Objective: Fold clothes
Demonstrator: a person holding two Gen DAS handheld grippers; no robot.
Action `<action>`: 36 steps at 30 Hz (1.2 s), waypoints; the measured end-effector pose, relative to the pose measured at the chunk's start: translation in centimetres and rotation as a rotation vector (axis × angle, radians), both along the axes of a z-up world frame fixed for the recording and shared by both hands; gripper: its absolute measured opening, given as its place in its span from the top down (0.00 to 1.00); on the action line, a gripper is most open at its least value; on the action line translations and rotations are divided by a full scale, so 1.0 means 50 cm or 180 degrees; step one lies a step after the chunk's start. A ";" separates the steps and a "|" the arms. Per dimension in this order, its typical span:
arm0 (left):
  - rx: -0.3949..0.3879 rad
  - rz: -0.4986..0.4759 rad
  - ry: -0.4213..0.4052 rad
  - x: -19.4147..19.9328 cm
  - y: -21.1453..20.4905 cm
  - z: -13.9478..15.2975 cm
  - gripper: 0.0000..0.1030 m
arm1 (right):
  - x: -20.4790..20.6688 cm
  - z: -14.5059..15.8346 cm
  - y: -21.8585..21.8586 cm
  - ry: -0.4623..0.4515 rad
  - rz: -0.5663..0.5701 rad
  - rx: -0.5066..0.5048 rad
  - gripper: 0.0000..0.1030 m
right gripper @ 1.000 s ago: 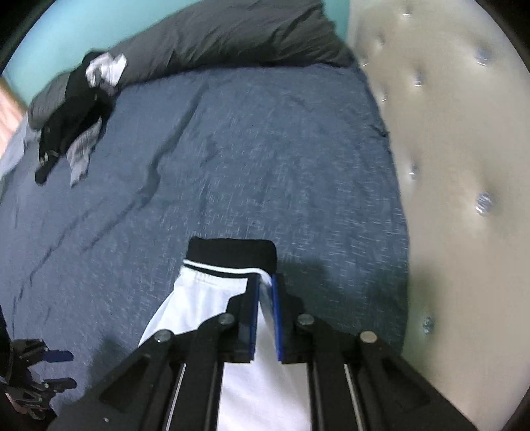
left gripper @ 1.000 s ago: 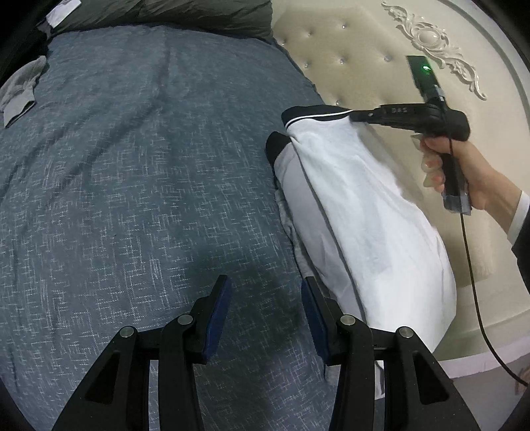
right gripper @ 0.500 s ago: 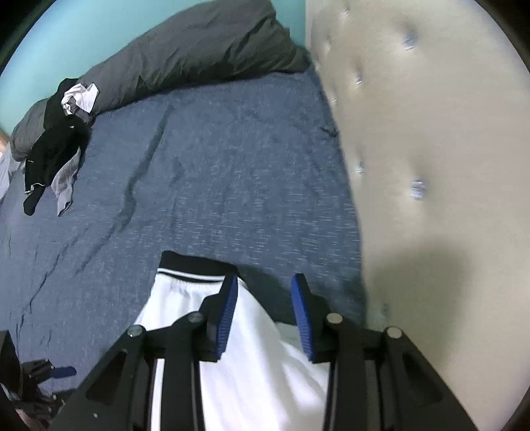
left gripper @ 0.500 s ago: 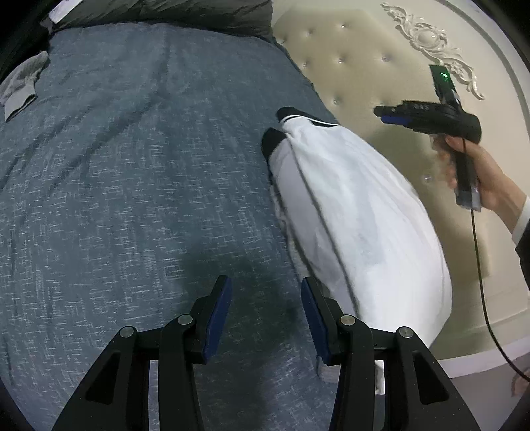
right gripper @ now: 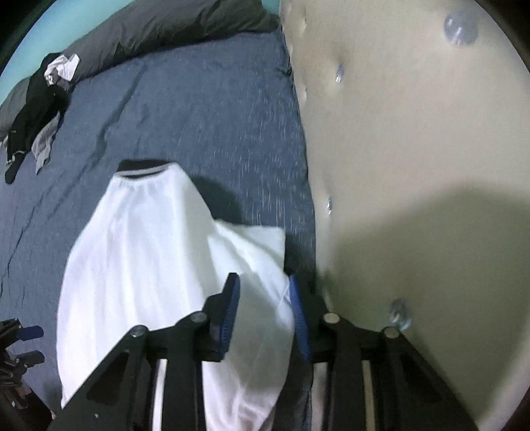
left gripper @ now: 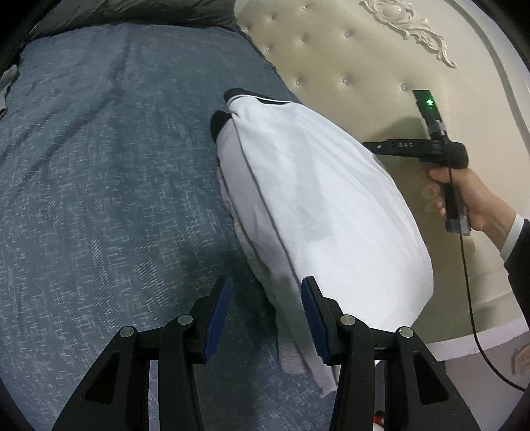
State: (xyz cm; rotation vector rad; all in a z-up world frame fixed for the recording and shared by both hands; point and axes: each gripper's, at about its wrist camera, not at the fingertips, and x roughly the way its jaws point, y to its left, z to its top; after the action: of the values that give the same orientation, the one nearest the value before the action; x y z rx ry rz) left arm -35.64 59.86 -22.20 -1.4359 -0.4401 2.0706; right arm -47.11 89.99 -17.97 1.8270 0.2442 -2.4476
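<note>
**Blue-grey bedspread, white garment at its right edge**

Blue-grey woven cloth covers the bed (left gripper: 99, 199) across the whole left side of my left wrist view, with a grey pillow (left gripper: 149, 13) along the far end. In the right wrist view I see a heap of dark and pale clothes (right gripper: 36, 112) near that pillow, well apart from the work.

My left gripper (left gripper: 265, 318) hangs over the bedspread with its 2 blue pads apart and nothing pressed between them; only the near edge of the white garment (left gripper: 314, 205) shows in the gap, close to the right pad.

The white garment, with its black collar band (left gripper: 251, 97) pointing toward the far end, lies along the right edge of the bed, just beside the cream tufted headboard (left gripper: 331, 56).

Further right, a hand (left gripper: 470, 195) holds my right gripper (right gripper: 263, 315) by its handle, against the headboard. From its own camera, its jaws have just been closing after opening, and the pads stand a little apart with the white cloth below them. I see no pad pinching the fabric, so I count it as released.
</note>
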 end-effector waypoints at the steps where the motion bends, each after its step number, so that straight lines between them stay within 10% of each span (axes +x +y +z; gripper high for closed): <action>1: 0.0001 -0.0019 0.0002 0.003 0.007 0.002 0.54 | 0.001 -0.008 -0.003 -0.0026 0.0010 0.0008 0.86; 19: 0.0011 -0.0136 0.0010 0.029 0.049 0.013 0.54 | 0.021 0.001 -0.005 0.0399 -0.0372 0.0490 0.96; 24: 0.0010 -0.0123 0.0009 0.031 0.044 0.016 0.54 | 0.036 0.028 -0.014 0.0614 -0.0213 0.0498 0.93; 27: 0.0018 -0.0155 0.0016 0.035 0.046 0.020 0.54 | 0.056 0.046 -0.018 0.0712 -0.0191 0.0517 0.74; 36: 0.0039 -0.0223 -0.0011 0.055 0.053 0.030 0.54 | 0.127 0.093 -0.020 0.0840 -0.0170 0.0225 0.73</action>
State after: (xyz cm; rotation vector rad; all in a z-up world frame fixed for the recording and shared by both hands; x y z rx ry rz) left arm -32.91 62.49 -20.72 -1.4277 -0.3977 2.0069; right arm -40.78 88.99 -13.30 1.5489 0.3051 -2.7492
